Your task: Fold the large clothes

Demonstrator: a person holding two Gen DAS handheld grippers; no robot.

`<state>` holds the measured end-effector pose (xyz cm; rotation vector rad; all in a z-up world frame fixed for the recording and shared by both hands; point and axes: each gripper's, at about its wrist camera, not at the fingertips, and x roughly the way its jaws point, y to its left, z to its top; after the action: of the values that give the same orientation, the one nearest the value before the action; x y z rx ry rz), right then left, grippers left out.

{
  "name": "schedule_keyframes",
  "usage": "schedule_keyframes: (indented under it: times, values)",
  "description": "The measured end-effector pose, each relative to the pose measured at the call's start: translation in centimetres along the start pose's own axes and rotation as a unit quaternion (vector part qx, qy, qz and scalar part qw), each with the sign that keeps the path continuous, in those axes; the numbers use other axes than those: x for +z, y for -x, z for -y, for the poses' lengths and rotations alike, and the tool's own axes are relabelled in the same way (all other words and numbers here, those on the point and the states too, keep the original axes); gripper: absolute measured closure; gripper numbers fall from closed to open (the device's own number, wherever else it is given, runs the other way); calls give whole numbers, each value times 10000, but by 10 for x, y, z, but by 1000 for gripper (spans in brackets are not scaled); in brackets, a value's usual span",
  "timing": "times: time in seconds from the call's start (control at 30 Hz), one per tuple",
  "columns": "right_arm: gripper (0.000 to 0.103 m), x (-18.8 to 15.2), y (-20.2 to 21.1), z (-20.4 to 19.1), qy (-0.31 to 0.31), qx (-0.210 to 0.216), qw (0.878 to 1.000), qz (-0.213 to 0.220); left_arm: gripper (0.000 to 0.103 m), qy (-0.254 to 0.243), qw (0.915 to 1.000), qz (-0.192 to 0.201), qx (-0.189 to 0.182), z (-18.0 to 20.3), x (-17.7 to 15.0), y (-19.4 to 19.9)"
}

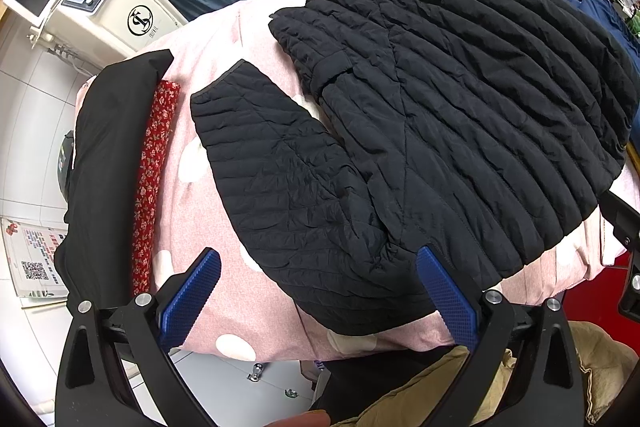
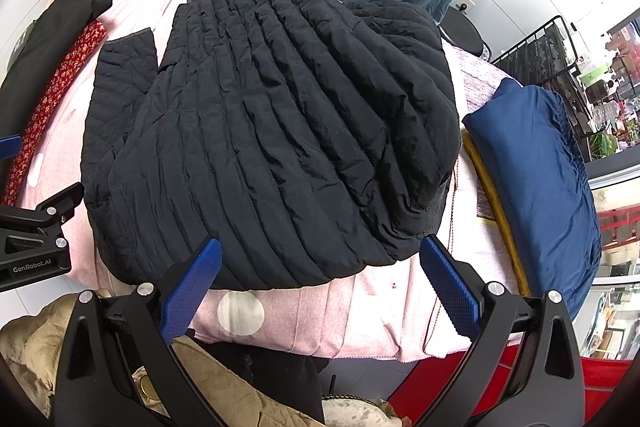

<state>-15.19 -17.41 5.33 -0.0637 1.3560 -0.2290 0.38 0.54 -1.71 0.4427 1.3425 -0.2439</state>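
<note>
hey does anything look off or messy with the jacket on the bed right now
Nothing looks damaged. The black quilted jacket lies flat on the pink spotted cover, though one sleeve still sticks out unfolded to the side, and the fabric is wrinkled. Both grippers' jaws are open, holding nothing.

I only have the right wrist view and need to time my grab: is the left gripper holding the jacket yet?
Observer: No. The left gripper is open and empty, at the near edge of the black jacket.
Operator: Where do its fingers sit?
Observer: One finger lines up with the jacket where the sleeve joins; the other is over the bare pink cover.
</note>
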Motion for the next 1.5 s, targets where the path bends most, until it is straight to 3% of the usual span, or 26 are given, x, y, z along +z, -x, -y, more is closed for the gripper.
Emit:
schedule_keyframes:
  times: [0.57,0.77,0.97,1.13,1.27,1.37,1.5]
  values:
    - [5,5,-2,0,53,39,10000,-14,6,12,9999,-116,-25,1,4,-8]
    - [5,13,6,8,-37,197,9994,288,6,67,9991,-267,-319,0,7,-16]
    - [5,40,10,45,-346,552,9960,610,6,478,9963,-145,-703,-19,20,-19]
    - [5,81,-2,84,-469,647,9941,728,6,1067,9864,-407,-1184,-54,43,-41]
    - [5,128,-30,107,-424,788,9942,598,6,1411,9727,-612,-1738,-69,61,-65]
    - [5,178,-67,110,-207,876,9950,434,6,1553,9570,-774,-2326,-67,78,-88]
    - [5,238,-126,106,130,472,9988,-8,7,1540,9323,-1059,-3096,-46,100,-122]
